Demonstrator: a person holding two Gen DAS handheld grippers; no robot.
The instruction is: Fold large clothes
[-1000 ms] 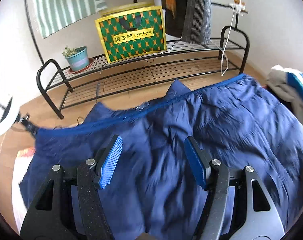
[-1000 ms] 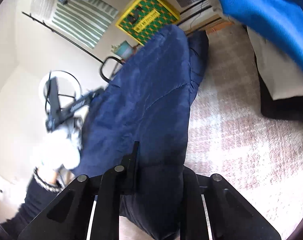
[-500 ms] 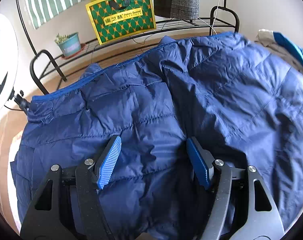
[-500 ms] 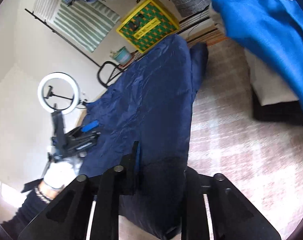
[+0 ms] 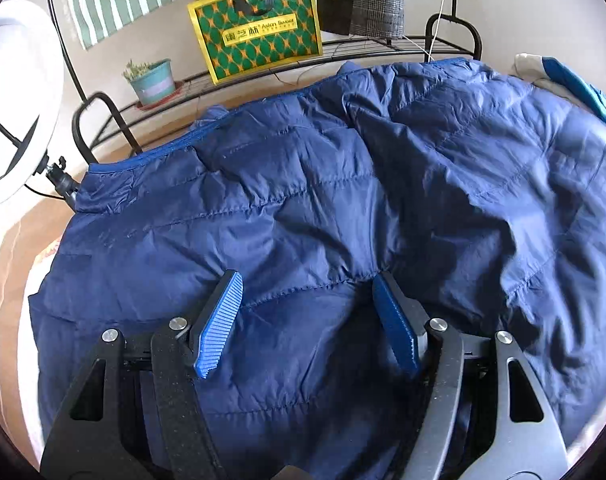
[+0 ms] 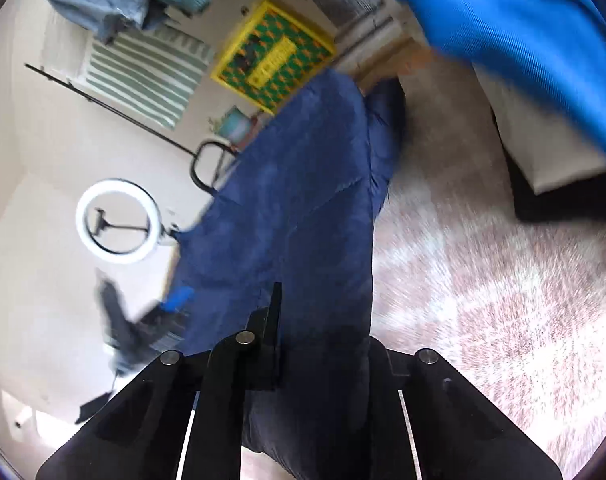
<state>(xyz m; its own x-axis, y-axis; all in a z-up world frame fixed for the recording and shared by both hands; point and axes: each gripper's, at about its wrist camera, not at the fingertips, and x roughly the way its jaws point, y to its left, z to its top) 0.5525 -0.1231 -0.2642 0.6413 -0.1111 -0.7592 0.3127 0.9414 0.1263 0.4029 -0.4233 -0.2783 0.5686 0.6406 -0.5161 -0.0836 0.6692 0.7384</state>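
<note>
Taking the navy puffer jacket [image 5: 343,208] as the landmark: to its left in the left wrist view, the white ring light [image 5: 11,112] now fills much more of the edge than a second ago, when only a sliver showed. Behind the jacket the black wire rack [image 5: 103,120] carries the small potted plant [image 5: 151,80] and the green-and-gold gift bag [image 5: 255,28]; both sit higher and farther back in view than before, as the camera has dropped closer to the cloth. The jacket itself, blurred and rippling a second ago, now lies spread and sharp, its quilted seams clear, covering most of the view. The left gripper [image 5: 307,320] stands spread over the jacket, blue pads [image 5: 219,324] apart with quilted fabric bulging between them; whether the pads press it I cannot tell. At the jacket's right edge a bright blue garment [image 5: 575,84] shows. In the right wrist view the jacket hangs as a long navy strip over the pale carpet [image 6: 483,280], and the right gripper [image 6: 323,344] is closing, pinching the jacket's near end as before. The other gripper [image 6: 143,336], left of the strip, has sunk lower.
</note>
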